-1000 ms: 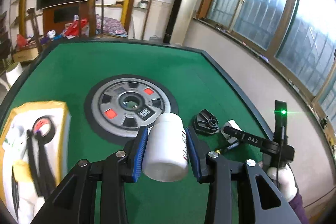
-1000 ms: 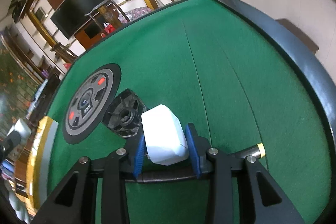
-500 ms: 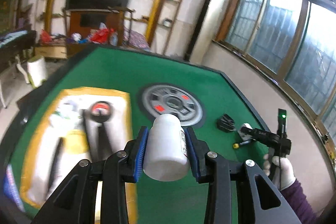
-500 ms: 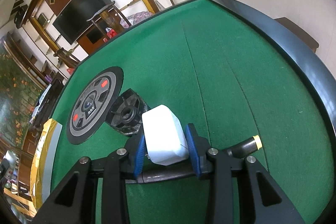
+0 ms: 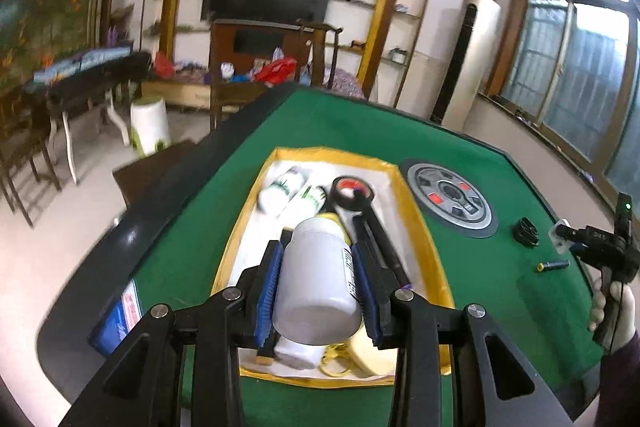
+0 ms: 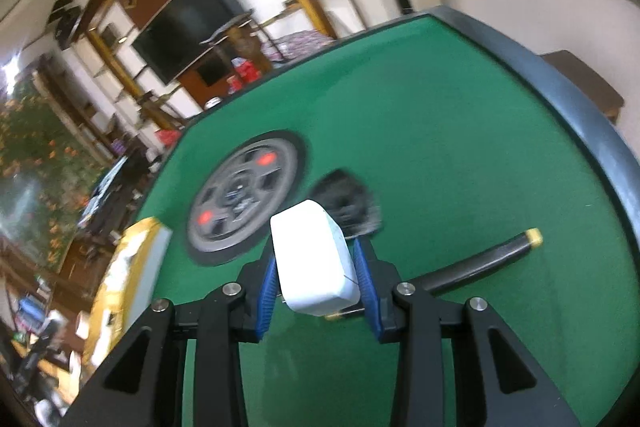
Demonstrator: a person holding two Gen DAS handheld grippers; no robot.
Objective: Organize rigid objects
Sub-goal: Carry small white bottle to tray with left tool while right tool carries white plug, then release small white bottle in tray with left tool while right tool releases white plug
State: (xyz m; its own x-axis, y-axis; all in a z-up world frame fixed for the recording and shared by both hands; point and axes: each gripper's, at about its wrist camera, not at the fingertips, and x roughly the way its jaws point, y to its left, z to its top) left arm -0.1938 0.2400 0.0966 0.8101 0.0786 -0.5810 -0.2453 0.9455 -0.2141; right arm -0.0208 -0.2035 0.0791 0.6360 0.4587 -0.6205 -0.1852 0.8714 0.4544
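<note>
White plastic bottle (image 5: 318, 279), centre frame over tray (image 5: 424, 227), clamped across its body in left gripper (image 5: 318, 287): likely light, stiff, smooth-walled; mid-body hold suits. White block (image 6: 314, 263), centre of right view above green table (image 6: 460, 147), pinched by right gripper (image 6: 316, 287): rigid, flat-sided, probably secure.

No print is legible, even on the bottle (image 5: 316, 279).

My left gripper (image 5: 318, 281): lower centre of frame, angled downward, blue pads clamped on a white bottle (image 5: 318, 283). My right gripper (image 6: 318, 279): lower centre, clamped on a white block (image 6: 314, 261); my gloved right hand (image 5: 612, 311) grips its handle at right edge
</note>
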